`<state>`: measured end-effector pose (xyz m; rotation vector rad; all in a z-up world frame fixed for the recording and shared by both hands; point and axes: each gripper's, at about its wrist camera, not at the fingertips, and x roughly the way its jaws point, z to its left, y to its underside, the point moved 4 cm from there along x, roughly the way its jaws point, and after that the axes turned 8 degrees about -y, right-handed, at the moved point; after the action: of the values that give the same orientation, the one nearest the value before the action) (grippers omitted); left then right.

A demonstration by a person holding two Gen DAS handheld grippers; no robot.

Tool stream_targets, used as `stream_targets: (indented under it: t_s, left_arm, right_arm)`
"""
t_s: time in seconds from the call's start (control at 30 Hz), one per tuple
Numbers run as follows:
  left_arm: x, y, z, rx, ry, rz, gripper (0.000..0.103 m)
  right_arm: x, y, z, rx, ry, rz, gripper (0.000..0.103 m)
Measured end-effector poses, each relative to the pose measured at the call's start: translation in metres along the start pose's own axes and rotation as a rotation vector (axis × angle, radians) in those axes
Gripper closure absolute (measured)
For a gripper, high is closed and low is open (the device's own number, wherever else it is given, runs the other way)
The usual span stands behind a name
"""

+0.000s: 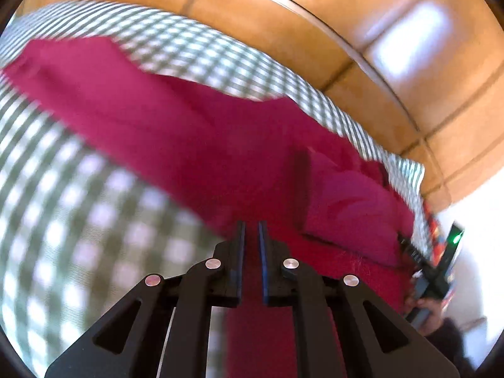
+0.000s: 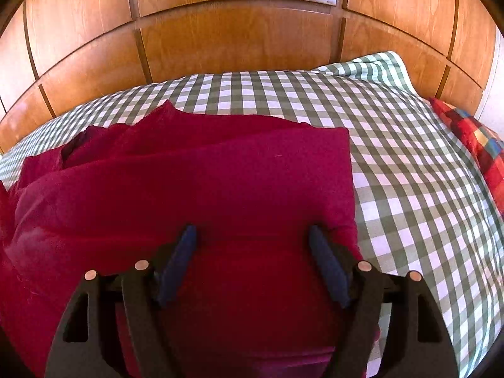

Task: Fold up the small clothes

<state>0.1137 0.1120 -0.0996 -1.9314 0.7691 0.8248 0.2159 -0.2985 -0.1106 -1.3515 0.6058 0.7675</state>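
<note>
A crimson garment (image 2: 201, 182) lies partly folded on the green-and-white checked bedcover (image 2: 409, 170). My right gripper (image 2: 252, 236) is open, its blue-padded fingers spread just above the garment's near part. In the left wrist view, which is blurred, the same garment (image 1: 176, 132) stretches across the bedcover (image 1: 63, 220). My left gripper (image 1: 251, 225) is shut on a fold of the garment, with red cloth running between the narrow jaws. The other gripper (image 1: 441, 267) shows at the right edge of that view, beside the garment's bunched end.
A wooden panelled headboard (image 2: 239, 37) rises behind the bed and also shows in the left wrist view (image 1: 315, 31). A red multicoloured checked cushion (image 2: 478, 145) lies at the bed's right edge. Bare checked cover lies to the garment's right.
</note>
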Motion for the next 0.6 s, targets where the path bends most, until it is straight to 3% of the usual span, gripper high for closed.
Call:
stream_targets:
  t_s: [0.03,0.07,0.13,0.37,0.47,0.6]
  left_arm:
    - [-0.009,-0.004,0.015,-0.033,-0.020,-0.024,0.094]
    - [-0.018,-0.009,0.029,-0.067,-0.031,-0.051,0.082]
    - [-0.035,-0.019,0.058,-0.154,-0.059,-0.110,0.070]
    - [-0.069,-0.069,0.168,-0.477,-0.146,-0.227,0.070]
    - [-0.068,-0.087,0.201,-0.592,-0.136,-0.248,0.053]
    - [-0.054,-0.109,0.234,-0.707,-0.138,-0.231,0.053]
  right_arm:
    - [0.001,-0.001,0.001,0.001,0.001,0.000,0.028]
    - [0.001,-0.001,0.001,0.000,0.001,0.000,0.028]
    - [0.000,-0.001,0.001,-0.002,0.002,-0.002,0.028]
    - [-0.001,0.000,0.000,-0.001,0.003,-0.010,0.028]
    - [-0.001,0.000,0.000,-0.002,0.002,-0.009,0.028]
    - [-0.001,0.000,0.000,-0.003,0.003,-0.010,0.028]
